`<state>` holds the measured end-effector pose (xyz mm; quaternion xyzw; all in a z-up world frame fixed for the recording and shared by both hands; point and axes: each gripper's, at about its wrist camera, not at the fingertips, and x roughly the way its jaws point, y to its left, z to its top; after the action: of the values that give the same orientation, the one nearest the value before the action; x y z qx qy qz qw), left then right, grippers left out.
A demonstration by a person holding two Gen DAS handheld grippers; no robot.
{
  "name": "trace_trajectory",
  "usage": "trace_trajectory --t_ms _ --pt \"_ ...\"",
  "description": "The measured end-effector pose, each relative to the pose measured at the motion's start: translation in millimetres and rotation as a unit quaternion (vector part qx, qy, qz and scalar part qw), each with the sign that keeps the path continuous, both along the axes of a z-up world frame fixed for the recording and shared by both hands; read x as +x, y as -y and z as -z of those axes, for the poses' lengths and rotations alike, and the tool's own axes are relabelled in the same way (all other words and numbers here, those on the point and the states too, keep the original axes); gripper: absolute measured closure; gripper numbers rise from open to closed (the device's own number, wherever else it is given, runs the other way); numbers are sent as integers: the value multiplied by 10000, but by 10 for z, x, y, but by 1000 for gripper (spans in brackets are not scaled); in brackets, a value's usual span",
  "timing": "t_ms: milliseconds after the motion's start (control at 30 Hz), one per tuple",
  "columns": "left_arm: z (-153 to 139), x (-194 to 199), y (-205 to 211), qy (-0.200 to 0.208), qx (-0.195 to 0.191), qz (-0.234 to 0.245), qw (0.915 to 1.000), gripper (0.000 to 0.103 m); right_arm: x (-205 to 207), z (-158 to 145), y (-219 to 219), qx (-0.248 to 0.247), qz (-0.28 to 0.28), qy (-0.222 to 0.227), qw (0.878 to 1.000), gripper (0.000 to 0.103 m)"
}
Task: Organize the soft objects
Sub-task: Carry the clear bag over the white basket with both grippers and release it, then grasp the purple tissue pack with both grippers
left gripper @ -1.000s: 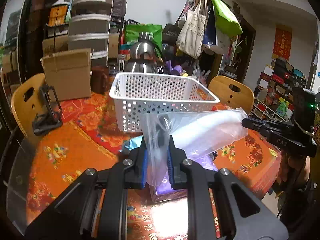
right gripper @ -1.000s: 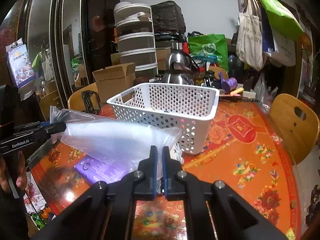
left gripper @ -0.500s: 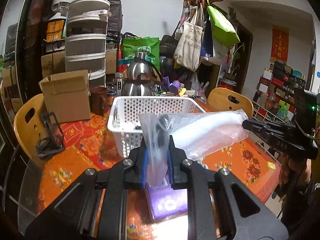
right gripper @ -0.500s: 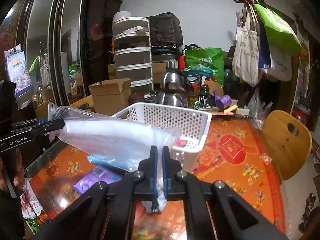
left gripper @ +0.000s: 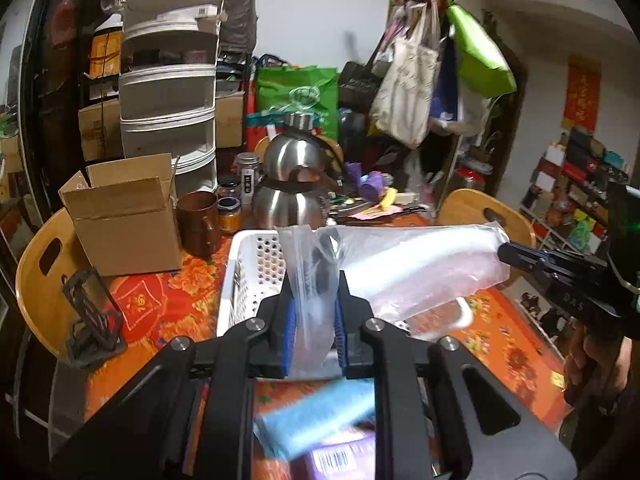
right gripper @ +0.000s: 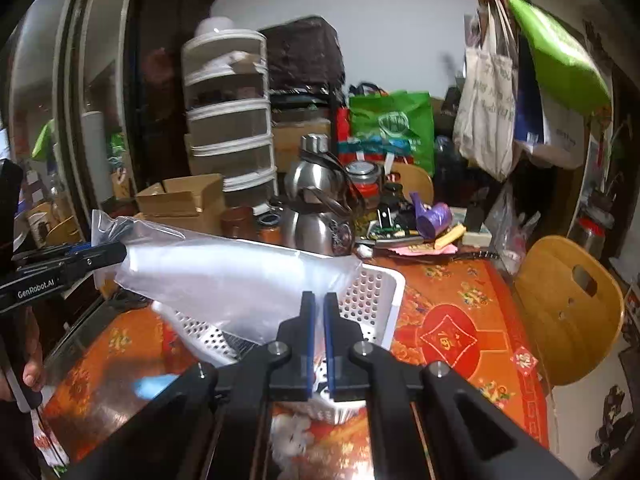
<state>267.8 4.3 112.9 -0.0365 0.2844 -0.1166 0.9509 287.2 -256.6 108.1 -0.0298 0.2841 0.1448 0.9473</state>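
A clear plastic bag [left gripper: 420, 268] hangs stretched in the air between both grippers, over the near side of the white perforated basket [left gripper: 244, 280]. My left gripper [left gripper: 314, 284] is shut on the bag's bunched left end. In the left wrist view my right gripper [left gripper: 505, 254] pinches the bag's far end. From the right wrist, my right gripper [right gripper: 319, 296] is shut on a corner of the bag [right gripper: 224, 276], and the left gripper [right gripper: 120, 251] holds its other end above the basket [right gripper: 376, 300].
A light blue packet [left gripper: 316, 416] and a purple packet [left gripper: 340, 460] lie on the orange patterned table [right gripper: 452, 320] in front of the basket. Behind it stand a steel kettle [left gripper: 294, 196], a brown mug [left gripper: 200, 224] and a cardboard box [left gripper: 124, 220]. Wooden chairs [right gripper: 568, 308] ring the table.
Both grippers have risen and moved forward with the bag, from above the purple packet to over the basket's near side. The packets stay on the table, now below the grippers.
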Motion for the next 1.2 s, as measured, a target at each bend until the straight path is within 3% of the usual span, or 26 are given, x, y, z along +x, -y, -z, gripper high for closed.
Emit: trace_trajectory --t_ms 167,300,367,400,433,467,500,533,633,900,1033,1200 --pt "266 622 59 -366 145 -164 9991 88 390 239 -79 -236 143 -227 9994 100" --pt "553 903 39 -619 173 -333 9974 88 579 417 -160 -344 104 -297 9989 100" --pt "664 997 -4 -686 143 -454 9965 74 646 486 -178 -328 67 -213 9992 100" --pt "729 1056 -19 -726 191 -562 9956 51 669 503 -180 -315 79 -197 9993 99" --pt "768 1087 -27 -744 259 -628 9949 26 705 540 -172 -303 111 -274 9991 91" --pt "812 1104 -45 -718 304 -710 9944 18 758 593 -162 -284 103 -435 9986 83" --pt "839 1097 -61 -685 300 -729 9945 15 783 639 -160 -289 79 -558 9980 51" --pt "864 1083 -78 -668 289 -709 9948 15 780 685 -162 -385 112 -580 9975 33" --pt "908 1019 -103 -708 354 -639 9948 16 686 719 -166 -691 249 -369 9966 33" --pt "800 369 -244 -516 309 -471 9971 15 293 685 -13 -136 333 -351 9987 32" --pt "920 -183 -354 -374 357 -446 9977 15 -174 850 48 93 212 -411 9989 30" --pt "1229 -923 -493 -290 132 -443 9985 16 -885 1174 35 323 15 -447 9985 30"
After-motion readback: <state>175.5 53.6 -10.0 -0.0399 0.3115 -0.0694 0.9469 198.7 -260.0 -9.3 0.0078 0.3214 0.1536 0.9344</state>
